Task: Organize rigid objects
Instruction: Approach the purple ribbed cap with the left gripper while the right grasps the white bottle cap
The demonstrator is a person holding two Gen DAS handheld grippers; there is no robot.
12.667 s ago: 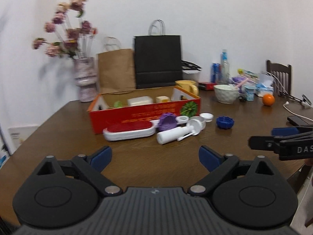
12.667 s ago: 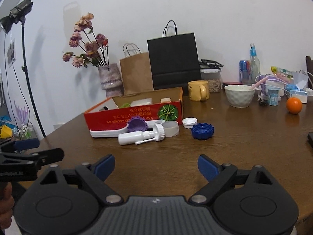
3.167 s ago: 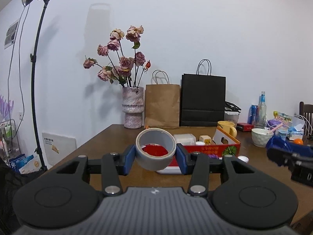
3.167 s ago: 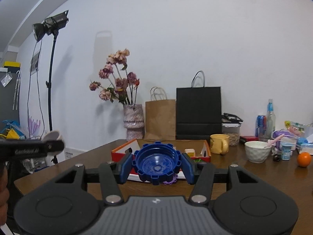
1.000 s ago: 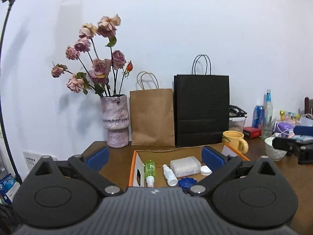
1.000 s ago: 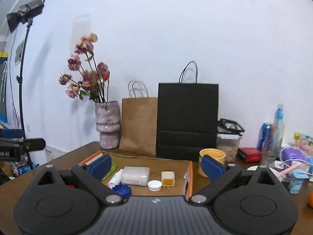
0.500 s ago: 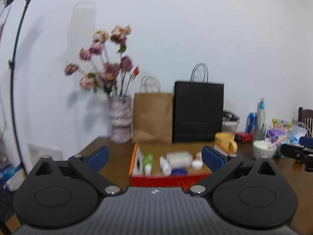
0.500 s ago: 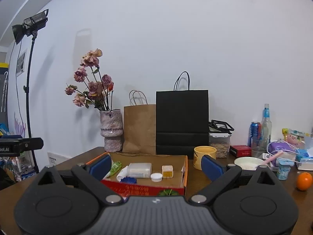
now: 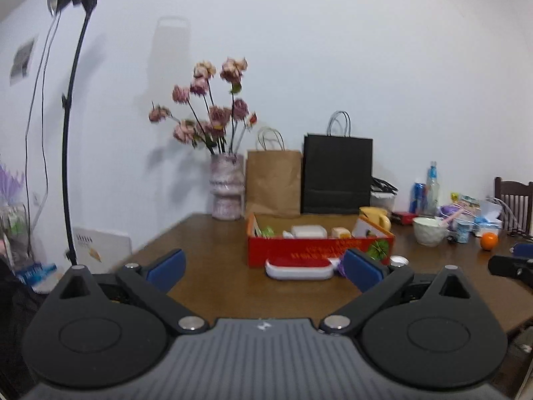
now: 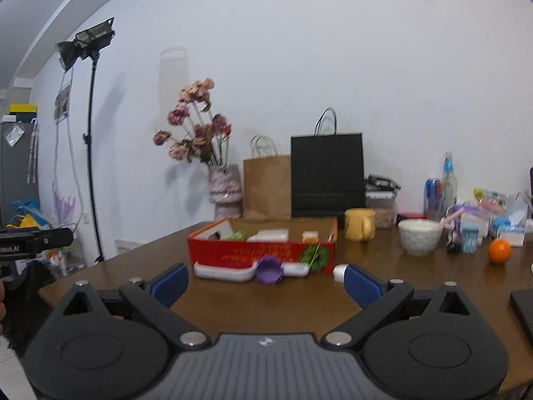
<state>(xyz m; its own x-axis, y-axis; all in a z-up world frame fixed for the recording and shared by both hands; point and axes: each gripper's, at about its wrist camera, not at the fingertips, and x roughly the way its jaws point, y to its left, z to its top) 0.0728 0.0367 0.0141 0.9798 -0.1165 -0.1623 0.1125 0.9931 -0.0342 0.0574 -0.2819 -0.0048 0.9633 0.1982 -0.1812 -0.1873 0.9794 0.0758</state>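
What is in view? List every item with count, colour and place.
box: 1, red, table centre
case: 1, red-white, before box
cap: 1, purple, before box
vase: 1, pinkish, back left, holding flowers
bags: 2, brown and black, behind box
mug: 1, yellow, right of box
bowl: 1, white, right
orange: 1, far right
table: 1, brown
left tongs: open, empty
right tongs: open, empty

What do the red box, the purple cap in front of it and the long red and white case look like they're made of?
Red box: looks like printed cardboard, with thin walls, brown inside and folded flaps. Purple cap: probably moulded plastic, matte, with a scalloped rim. Red and white case: seems hard plastic, with smooth rounded edges and a slight sheen; blur leaves the finish uncertain.
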